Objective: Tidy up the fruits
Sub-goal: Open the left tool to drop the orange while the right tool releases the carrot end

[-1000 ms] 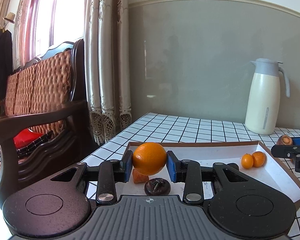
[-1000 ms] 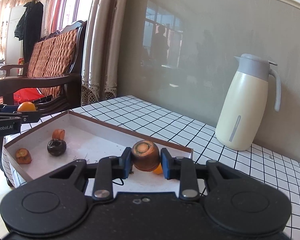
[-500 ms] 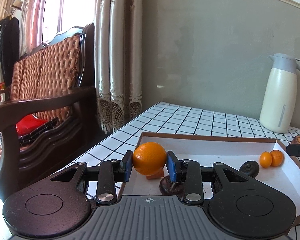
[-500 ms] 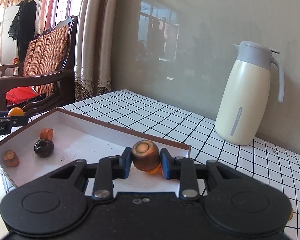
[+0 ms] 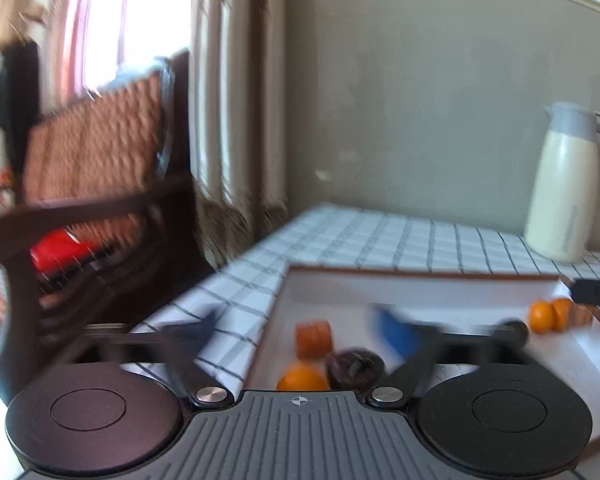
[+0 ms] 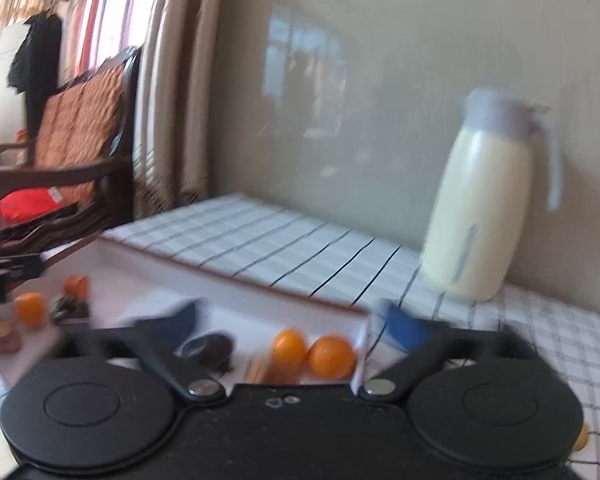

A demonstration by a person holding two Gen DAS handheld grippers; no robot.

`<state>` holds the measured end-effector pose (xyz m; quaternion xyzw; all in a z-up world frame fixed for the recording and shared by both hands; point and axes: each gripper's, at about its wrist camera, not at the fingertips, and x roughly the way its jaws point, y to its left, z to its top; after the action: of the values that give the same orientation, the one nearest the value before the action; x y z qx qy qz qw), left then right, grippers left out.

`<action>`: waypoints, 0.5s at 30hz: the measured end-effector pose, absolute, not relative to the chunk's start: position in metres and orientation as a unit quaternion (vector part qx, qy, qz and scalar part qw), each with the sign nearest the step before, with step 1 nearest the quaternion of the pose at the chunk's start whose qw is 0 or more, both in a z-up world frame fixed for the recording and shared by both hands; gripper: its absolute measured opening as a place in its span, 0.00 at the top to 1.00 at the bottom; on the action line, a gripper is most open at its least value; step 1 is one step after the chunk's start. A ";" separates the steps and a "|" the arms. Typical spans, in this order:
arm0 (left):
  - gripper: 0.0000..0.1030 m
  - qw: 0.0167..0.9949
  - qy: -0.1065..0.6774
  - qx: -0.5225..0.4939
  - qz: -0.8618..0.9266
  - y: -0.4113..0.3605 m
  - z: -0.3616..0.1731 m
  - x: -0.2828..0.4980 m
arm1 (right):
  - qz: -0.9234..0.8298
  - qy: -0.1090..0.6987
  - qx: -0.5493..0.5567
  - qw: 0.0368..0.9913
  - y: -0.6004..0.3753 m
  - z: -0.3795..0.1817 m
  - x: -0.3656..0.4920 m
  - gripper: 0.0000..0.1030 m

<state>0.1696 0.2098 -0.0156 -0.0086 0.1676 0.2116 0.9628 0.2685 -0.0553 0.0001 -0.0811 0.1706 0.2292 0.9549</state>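
The left gripper [image 5: 300, 330] and right gripper [image 6: 290, 326] have just been opened wide; nothing is pinched. The round orange fruit [image 5: 302, 378] is seen at lower centre, inside the shallow white brown-rimmed tray [image 5: 420, 274], beside a dark wrinkled fruit [image 5: 354, 364].

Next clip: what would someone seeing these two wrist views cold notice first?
Both grippers gape wide over the white tray, the left gripper and the right gripper having just been opening with nothing gripped between the fingers. Bright fruit stands out: an orange at the tray's near left end, two small oranges at its right end. A cream jug stands behind on the checked table.
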 end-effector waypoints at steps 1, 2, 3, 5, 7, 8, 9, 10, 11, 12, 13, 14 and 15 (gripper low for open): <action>0.00 0.964 0.148 0.006 0.219 0.206 -0.013 0.167 | 0.221 0.170 -0.080 0.957 -0.055 0.000 0.270 0.06; 0.00 0.965 0.147 0.010 0.219 0.205 -0.011 0.168 | 0.228 0.182 -0.073 0.954 -0.055 0.000 0.274 0.06; 0.00 0.965 0.148 0.002 0.219 0.206 -0.011 0.169 | 0.235 0.188 -0.062 0.952 -0.056 0.000 0.277 0.06; 0.00 0.963 0.157 -0.009 0.218 0.208 -0.013 0.172 | 0.228 0.182 -0.062 0.955 -0.055 -0.002 0.278 0.06; 0.00 0.963 0.164 -0.007 0.214 0.208 -0.015 0.175 | 0.232 0.186 -0.063 0.953 -0.054 -0.003 0.280 0.06; 0.00 0.963 0.163 -0.006 0.214 0.207 -0.015 0.174 | 0.232 0.187 -0.062 0.953 -0.053 -0.004 0.281 0.06; 0.00 0.964 0.162 -0.004 0.213 0.206 -0.015 0.174 | 0.231 0.187 -0.061 0.953 -0.052 -0.005 0.281 0.06; 0.00 0.964 0.163 -0.002 0.212 0.206 -0.015 0.174 | 0.231 0.189 -0.061 0.952 -0.053 -0.005 0.281 0.06; 0.00 0.963 0.162 0.000 0.213 0.205 -0.015 0.173 | 0.232 0.190 -0.059 0.952 -0.054 -0.006 0.279 0.06; 0.00 0.963 0.161 0.000 0.214 0.205 -0.016 0.172 | 0.232 0.190 -0.057 0.952 -0.054 -0.006 0.277 0.06; 0.00 0.963 0.161 -0.002 0.215 0.205 -0.016 0.171 | 0.232 0.189 -0.057 0.952 -0.054 -0.005 0.276 0.06; 0.00 0.963 0.163 -0.003 0.215 0.205 -0.016 0.171 | 0.232 0.190 -0.058 0.952 -0.055 -0.005 0.275 0.06; 0.00 0.963 0.163 -0.002 0.215 0.205 -0.016 0.171 | 0.232 0.190 -0.058 0.952 -0.056 -0.004 0.274 0.06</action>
<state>0.1708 0.2052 -0.0164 -0.0023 0.1634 0.2147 0.9629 0.2742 -0.0563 -0.0043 -0.0585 0.1900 0.2320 0.9522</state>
